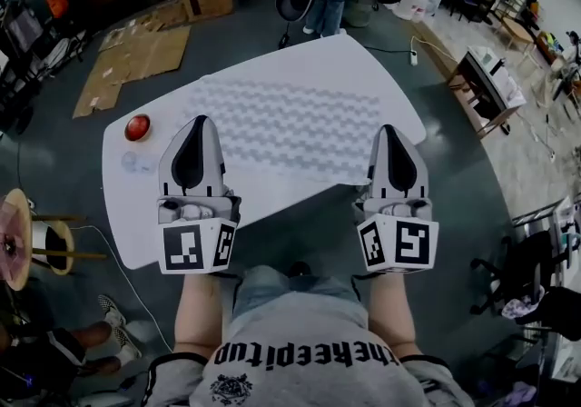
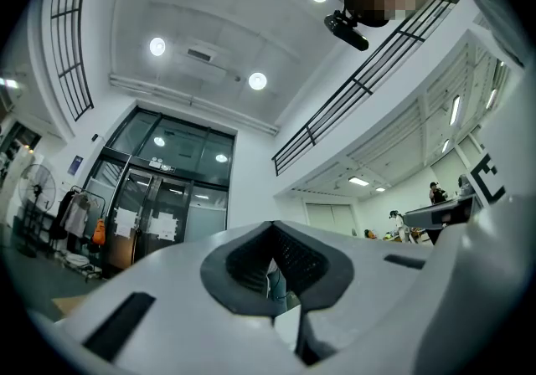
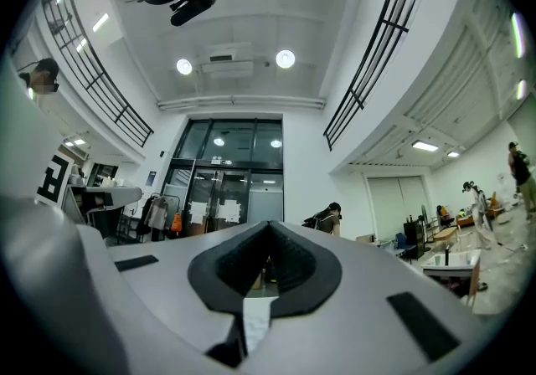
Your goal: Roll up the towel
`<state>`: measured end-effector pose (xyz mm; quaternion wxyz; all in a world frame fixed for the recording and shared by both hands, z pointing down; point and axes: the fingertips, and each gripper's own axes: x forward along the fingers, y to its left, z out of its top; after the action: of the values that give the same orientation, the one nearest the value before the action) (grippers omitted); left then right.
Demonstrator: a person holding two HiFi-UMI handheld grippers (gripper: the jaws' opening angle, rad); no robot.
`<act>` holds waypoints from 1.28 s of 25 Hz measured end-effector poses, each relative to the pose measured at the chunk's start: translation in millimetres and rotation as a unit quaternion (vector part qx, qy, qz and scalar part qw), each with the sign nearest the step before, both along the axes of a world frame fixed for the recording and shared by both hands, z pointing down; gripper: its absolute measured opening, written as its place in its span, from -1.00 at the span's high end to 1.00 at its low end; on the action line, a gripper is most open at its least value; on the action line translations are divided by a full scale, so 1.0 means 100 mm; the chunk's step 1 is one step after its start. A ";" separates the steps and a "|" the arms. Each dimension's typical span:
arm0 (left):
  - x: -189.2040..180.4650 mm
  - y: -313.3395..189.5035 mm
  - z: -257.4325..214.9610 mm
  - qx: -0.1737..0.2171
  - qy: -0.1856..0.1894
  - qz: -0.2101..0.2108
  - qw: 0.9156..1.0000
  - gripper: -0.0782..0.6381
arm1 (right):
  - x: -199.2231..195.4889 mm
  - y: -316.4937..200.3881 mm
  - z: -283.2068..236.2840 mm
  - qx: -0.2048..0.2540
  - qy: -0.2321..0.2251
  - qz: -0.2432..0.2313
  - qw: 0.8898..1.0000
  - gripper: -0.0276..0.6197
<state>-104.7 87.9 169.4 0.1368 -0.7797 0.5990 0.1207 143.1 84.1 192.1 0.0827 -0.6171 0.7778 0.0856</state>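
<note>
The person is standing at the near edge of the white table (image 1: 372, 64) with a tool in each hand, and the rolling looks not yet begun: the towel (image 1: 290, 124), pale with a wavy grey pattern, is lying flat and fully spread across the middle of the table, showing no fold or roll at any edge; the left gripper (image 1: 198, 122) is appearing over the towel's near left corner and the right gripper (image 1: 388, 131) over its near right corner, each with its jaws pressed together and pinching nothing; the step in hand is therefore best judged as lining up on the near hem. The next move is probably calling for both tools to tip their noses down to the cloth, spread their jaws, nip the hem at the two corners and turn it over evenly, so that the roll is starting straight rather than skewed. The head view alone is showing the towel, the table, a red round button (image 1: 137, 127) sitting just beside the towel's left end, and flattened cardboard (image 1: 136, 55) on the floor beyond; it is not settling whether the tips are touching cloth. The left gripper view and right gripper view are showing neither towel nor table; they are looking upward at ceiling lights, a balcony railing and glass doors (image 3: 222, 189), which suggests raised noses, and they are giving the close look at the dark pads meeting.
</note>
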 end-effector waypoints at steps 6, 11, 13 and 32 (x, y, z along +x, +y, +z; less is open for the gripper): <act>-0.02 -0.26 0.16 -0.031 -0.007 -0.002 0.999 0.77 | -0.04 -0.28 0.16 -0.027 0.006 -0.022 0.999 0.91; 0.02 -0.60 0.46 -0.075 -0.048 0.010 0.996 0.77 | -0.11 -0.59 0.41 -0.061 0.024 -0.040 0.997 0.91; 0.04 -0.76 0.61 -0.094 -0.075 0.016 0.993 0.77 | -0.11 -0.72 0.54 -0.080 0.030 -0.043 0.995 0.91; -0.14 -1.65 3.13 -0.290 -0.410 0.206 0.840 0.77 | -0.69 -1.47 2.49 -0.325 0.163 -0.109 0.925 0.91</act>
<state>-118.5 -76.9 482.4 0.1096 -0.8674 0.3211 -0.3641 74.3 -62.7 441.3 -0.2414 -0.4993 0.8280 -0.0826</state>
